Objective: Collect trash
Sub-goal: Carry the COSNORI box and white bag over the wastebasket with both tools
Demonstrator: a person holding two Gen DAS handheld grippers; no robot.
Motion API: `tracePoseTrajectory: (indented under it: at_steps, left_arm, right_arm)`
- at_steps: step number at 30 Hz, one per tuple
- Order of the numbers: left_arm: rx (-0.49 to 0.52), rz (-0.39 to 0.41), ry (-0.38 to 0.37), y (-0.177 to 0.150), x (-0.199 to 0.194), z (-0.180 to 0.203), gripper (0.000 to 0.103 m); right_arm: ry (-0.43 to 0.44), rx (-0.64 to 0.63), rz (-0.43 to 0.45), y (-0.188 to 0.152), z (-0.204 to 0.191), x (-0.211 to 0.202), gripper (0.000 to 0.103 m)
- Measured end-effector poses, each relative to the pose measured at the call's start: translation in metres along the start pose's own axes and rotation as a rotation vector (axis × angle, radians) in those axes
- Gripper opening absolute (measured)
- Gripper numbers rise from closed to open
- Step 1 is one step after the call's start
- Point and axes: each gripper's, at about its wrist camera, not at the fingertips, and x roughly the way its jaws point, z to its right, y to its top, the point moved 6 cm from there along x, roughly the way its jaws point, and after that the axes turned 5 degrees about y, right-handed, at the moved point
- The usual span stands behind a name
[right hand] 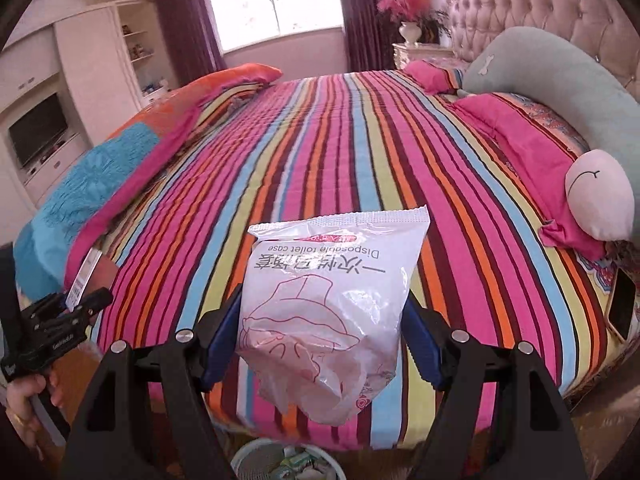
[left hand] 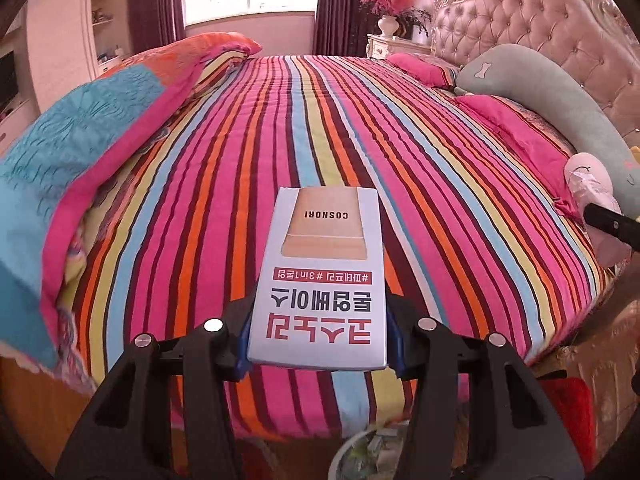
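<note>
My left gripper point(left hand: 318, 334) is shut on a white cosmetics box point(left hand: 320, 276) with red Korean lettering, held above the near edge of the striped bed. My right gripper point(right hand: 320, 340) is shut on a white plastic packet point(right hand: 330, 312) marked "Disposable toilet case", also over the bed's near edge. A white mesh trash bin point(right hand: 248, 458) with scraps inside sits on the floor just below both grippers; its rim also shows in the left wrist view point(left hand: 340, 452). The left gripper point(right hand: 60, 316) and the hand holding it appear at the left in the right wrist view.
The bed point(left hand: 320, 120) has a striped cover, a folded blue-and-pink quilt point(left hand: 80, 140) on the left, pink pillows point(left hand: 516, 128) and a grey plush cushion point(left hand: 560, 92) by the tufted headboard. A nightstand with a vase point(left hand: 390, 36) stands behind, shelves and a TV point(right hand: 38, 132) on the left.
</note>
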Motion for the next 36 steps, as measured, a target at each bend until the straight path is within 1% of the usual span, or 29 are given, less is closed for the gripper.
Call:
tracePoseTrajectory:
  at_steps: [3,6,9,13,17,19,21,23,25,27,28,29,32,36]
  left_arm:
    - [-0.012,0.006,-0.002,-0.02,-0.017,-0.003,0.049]
    - [-0.037,0.004,-0.019,-0.045,-0.033,-0.006,0.049]
    - [-0.048,-0.014,-0.027,-0.073,-0.043,-0.005,0.049]
    - [-0.075,-0.047,-0.041,-0.104,-0.048,-0.001,0.049]
    - [-0.104,-0.089,-0.071,-0.132,-0.051,0.009,0.049]
    - [-0.108,-0.115,-0.091,-0.148,-0.052,0.018,0.049]
    - [-0.118,-0.156,-0.12,-0.164,-0.048,0.027,0.049]
    - [-0.134,-0.215,-0.157,-0.182,-0.041,0.036,0.049]
    - [-0.125,-0.278,-0.177,-0.198,-0.031,0.046,0.049]
    - [-0.112,-0.332,-0.188,-0.208,-0.022,0.053,0.049]
    - [-0.115,-0.363,-0.206,-0.214,-0.016,0.058,0.049]
    - [-0.131,-0.4,-0.226,-0.219,-0.01,0.06,0.049]
    - [-0.169,-0.488,-0.247,-0.234,0.007,0.062,0.049]
    - [-0.199,-0.582,-0.263,-0.251,0.025,0.067,0.049]
  right_arm:
    - [0.013,-0.008,0.0,-0.021,-0.007,-0.014,0.07]
    - [0.035,0.016,-0.007,-0.044,-0.008,-0.026,0.07]
    - [0.057,0.035,-0.03,-0.069,-0.01,-0.034,0.07]
    - [0.076,0.056,-0.067,-0.098,-0.012,-0.043,0.07]
    - [0.101,0.136,-0.097,-0.122,-0.009,-0.047,0.07]
    - [0.105,0.156,-0.111,-0.129,-0.009,-0.047,0.07]
    - [0.112,0.173,-0.13,-0.142,-0.012,-0.046,0.07]
    - [0.126,0.198,-0.156,-0.156,-0.017,-0.043,0.07]
    - [0.145,0.215,-0.187,-0.169,-0.022,-0.039,0.07]
    - [0.162,0.237,-0.233,-0.182,-0.029,-0.03,0.07]
    - [0.168,0.255,-0.255,-0.188,-0.03,-0.025,0.07]
    - [0.174,0.291,-0.292,-0.196,-0.029,-0.017,0.07]
    - [0.166,0.374,-0.39,-0.22,-0.025,0.002,0.07]
    - [0.186,0.463,-0.475,-0.244,-0.022,0.019,0.07]
